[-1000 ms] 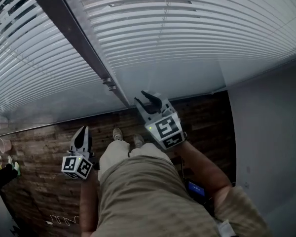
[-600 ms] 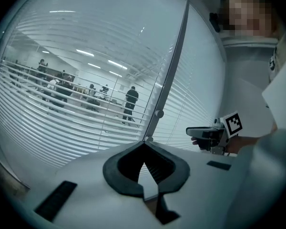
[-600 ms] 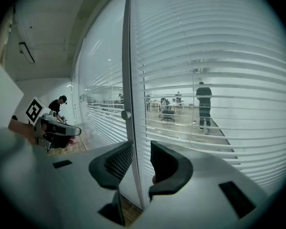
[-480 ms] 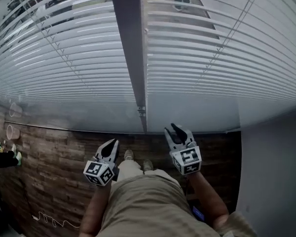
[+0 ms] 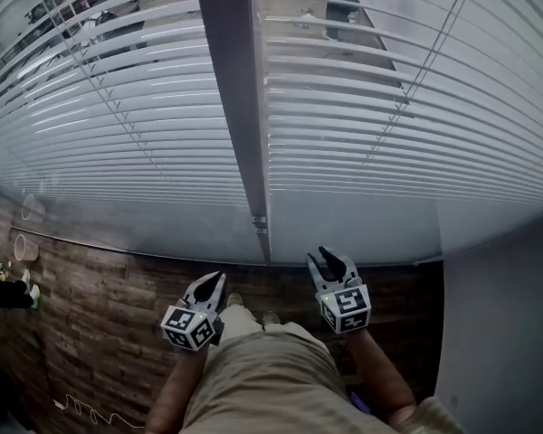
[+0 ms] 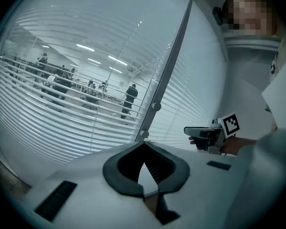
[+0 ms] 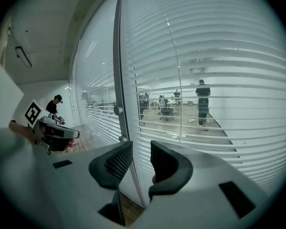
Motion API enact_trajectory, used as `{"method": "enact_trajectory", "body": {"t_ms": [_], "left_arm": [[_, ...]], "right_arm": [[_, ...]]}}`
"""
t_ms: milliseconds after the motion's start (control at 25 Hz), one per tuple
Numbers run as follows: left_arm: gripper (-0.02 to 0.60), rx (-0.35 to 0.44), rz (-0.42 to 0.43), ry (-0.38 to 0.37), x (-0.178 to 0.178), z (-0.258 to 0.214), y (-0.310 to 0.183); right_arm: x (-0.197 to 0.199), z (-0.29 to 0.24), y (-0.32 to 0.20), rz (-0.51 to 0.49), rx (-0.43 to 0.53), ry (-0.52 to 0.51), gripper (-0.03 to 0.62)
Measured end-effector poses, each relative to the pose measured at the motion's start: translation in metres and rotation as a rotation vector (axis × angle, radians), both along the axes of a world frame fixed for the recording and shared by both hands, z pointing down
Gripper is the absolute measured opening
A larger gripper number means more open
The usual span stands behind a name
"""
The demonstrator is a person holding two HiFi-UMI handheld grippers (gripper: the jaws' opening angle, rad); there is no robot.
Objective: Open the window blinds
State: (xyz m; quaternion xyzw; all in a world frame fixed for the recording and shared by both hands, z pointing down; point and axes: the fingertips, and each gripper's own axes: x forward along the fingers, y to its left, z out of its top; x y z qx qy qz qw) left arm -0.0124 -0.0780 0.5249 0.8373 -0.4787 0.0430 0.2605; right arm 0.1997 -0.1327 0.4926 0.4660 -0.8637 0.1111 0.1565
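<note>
Both grippers sit lower in the head view than a second ago, closer to the person's waist, and the grey window post (image 5: 240, 107), then slanted across the view, now runs upright through the middle.

Left hand-held gripper (image 5: 214, 281): jaws closed tip to tip, nothing between them. It is held out in front of the person's beige trousers (image 5: 253, 378), left of the post, pointing toward the window and touching nothing.

Right hand-held gripper (image 5: 331, 260): jaws apart with a clear gap. Only the window shows through that gap, nothing gripped. It sits right of the post, level with the left one and well apart from it.

Window blinds (image 5: 371, 107): white horizontal slats on both sides of the post, hanging down the window ahead of both grippers, with thin cords (image 5: 407, 89) running down through the slats. Gaps between the slats show an office beyond, with people standing (image 7: 202, 101). Below the lowest slats is a plain pale band, then the dark wooden floor (image 5: 90, 315). Neither gripper touches the blinds or the cords.
</note>
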Motion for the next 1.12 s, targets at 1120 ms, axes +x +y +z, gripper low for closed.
{"method": "enact_trajectory", "body": {"t_ms": [1120], "left_arm": [[0.014,-0.028,-0.025,0.020,-0.029,0.003,0.041]], "right_arm": [[-0.031,-0.004,0.044,-0.083,-0.057,-0.045,0.123]]}}
